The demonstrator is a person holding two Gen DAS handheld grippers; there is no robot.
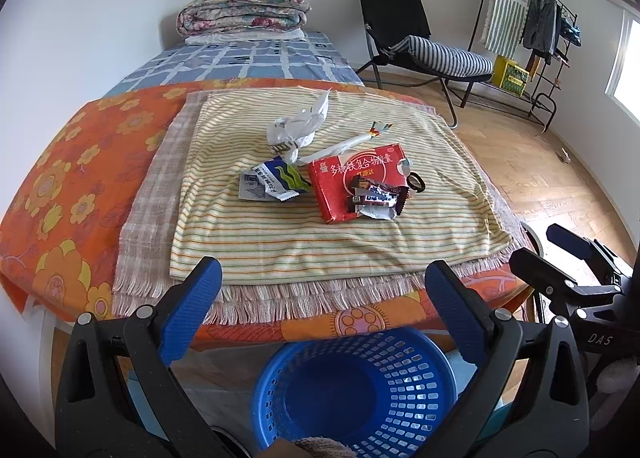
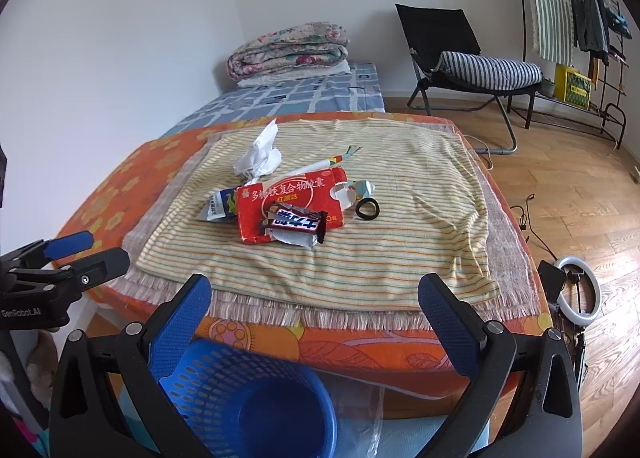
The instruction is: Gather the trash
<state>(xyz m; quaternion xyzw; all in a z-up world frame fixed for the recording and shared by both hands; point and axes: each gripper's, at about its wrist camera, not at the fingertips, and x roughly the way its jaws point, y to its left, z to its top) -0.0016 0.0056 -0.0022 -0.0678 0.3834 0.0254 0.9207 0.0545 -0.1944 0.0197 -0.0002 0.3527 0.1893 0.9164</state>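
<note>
blue basket [image 1: 356,390] below spread, empty left gripper [image 1: 324,278]; right gripper [image 2: 314,292] likewise; red box [image 2: 290,204] ahead.

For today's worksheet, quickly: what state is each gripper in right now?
Left gripper: open, holding nothing.
Right gripper: open, holding nothing.

Red box [image 1: 358,186] with white lettering. Dark brown candy wrapper [image 2: 296,224], white characters. Blue, white and green sachet [image 1: 276,182]. White crumpled paper [image 1: 298,126]. Black ring [image 2: 367,209]. Cream cloth [image 1: 320,226] striped orange and green. Orange bed cover [image 1: 60,186] with yellow flowers. Blue perforated basket [image 1: 356,390]. Tool pads [image 1: 192,310] blue on black.
</note>
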